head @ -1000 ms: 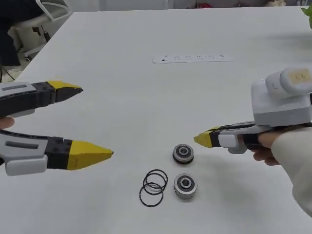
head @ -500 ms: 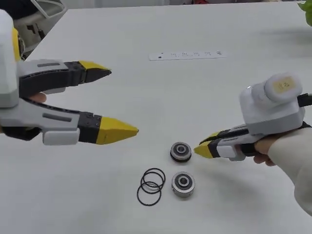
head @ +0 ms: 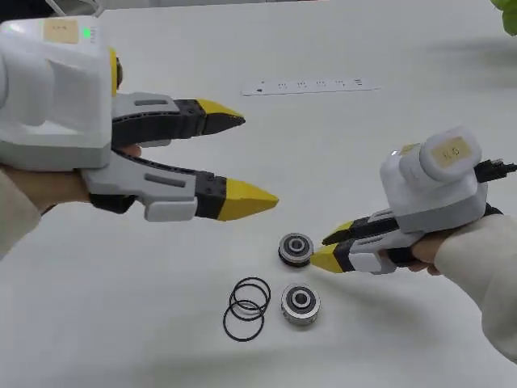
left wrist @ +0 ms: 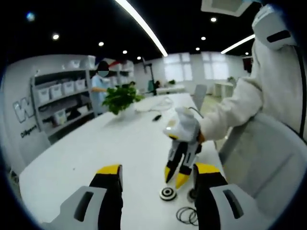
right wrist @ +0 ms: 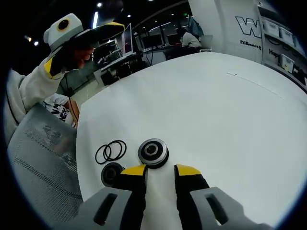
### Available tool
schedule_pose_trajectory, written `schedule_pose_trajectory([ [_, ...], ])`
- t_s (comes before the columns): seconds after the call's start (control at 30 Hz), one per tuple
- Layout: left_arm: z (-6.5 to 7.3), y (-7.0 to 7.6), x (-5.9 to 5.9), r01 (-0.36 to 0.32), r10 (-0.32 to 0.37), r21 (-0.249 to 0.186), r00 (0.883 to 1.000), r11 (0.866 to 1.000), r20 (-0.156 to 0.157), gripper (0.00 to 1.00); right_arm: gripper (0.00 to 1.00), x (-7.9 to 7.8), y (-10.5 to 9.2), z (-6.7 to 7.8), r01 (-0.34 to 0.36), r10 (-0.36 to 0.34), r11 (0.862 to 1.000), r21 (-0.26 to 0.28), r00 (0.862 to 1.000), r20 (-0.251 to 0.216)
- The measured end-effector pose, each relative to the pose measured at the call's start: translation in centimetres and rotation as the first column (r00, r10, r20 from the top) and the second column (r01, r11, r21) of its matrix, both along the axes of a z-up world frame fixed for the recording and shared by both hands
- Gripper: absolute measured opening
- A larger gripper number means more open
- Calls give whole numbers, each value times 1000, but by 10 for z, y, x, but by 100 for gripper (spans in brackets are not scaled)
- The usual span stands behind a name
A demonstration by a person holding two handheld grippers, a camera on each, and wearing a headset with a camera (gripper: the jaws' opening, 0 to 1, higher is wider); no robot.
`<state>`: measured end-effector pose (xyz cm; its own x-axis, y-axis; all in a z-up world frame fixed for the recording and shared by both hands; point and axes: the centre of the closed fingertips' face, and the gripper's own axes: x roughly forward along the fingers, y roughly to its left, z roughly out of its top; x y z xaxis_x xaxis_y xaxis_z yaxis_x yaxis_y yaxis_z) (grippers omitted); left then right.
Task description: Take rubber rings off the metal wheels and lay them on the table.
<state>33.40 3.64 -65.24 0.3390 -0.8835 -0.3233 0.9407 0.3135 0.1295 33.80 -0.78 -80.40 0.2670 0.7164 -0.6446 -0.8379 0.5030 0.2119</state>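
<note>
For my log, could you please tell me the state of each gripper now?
Left gripper: open, empty.
Right gripper: slightly open, empty, beside a metal wheel.

Right gripper (head: pixel 320 250) has slid left, tips now just beside the wheel (head: pixel 296 248) farther from the table (head: pixel 363 153) near edge; left gripper (head: pixel 260 160), jaws wide, has swung in toward mid-table.

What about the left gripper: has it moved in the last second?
Yes. The left gripper has moved right, closing most of its gap to the far wheel.
</note>
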Motion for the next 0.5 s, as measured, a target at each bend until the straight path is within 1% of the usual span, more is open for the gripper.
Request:
schedule_pose_trajectory([
  [0.1, -10, -10, 3, 13, -13, 1, 1000, 1000, -5, 55, 19, 0, 2, 0, -9, 9, 1000, 3, 1000, 8],
  [0.13, -18, -12, 1, 37, -37, 25, 999, 999, -18, 54, 19, 0, 2, 0, -12, 12, 1000, 3, 1000, 10],
  [0.17, -22, -14, 2, 41, -40, 36, 999, 999, -24, 53, 19, 0, 2, -1, -15, 15, 1000, 3, 1000, 13],
  [0.23, -29, -17, 6, 39, -37, 40, 999, 998, -31, 52, 19, 0, 3, -1, -25, 25, 1000, 6, 1000, 18],
  [0.27, -34, -19, 7, 41, -39, 39, 998, 998, -41, 52, 20, 0, 3, -2, -29, 29, 1000, 7, 999, 21],
  [0.33, -41, -22, 9, 44, -42, 46, 998, 998, -50, 50, 20, 1, 3, -3, -30, 30, 1000, 6, 999, 24],
  [0.37, -47, -23, 10, 43, -39, 58, 998, 997, -58, 50, 21, 2, 3, -3, -33, 33, 999, 6, 999, 27],
  [0.5, -58, -27, 10, 46, -41, 66, 997, 997, -70, 46, 20, 1, 5, -3, -41, 41, 999, 14, 999, 28],
])
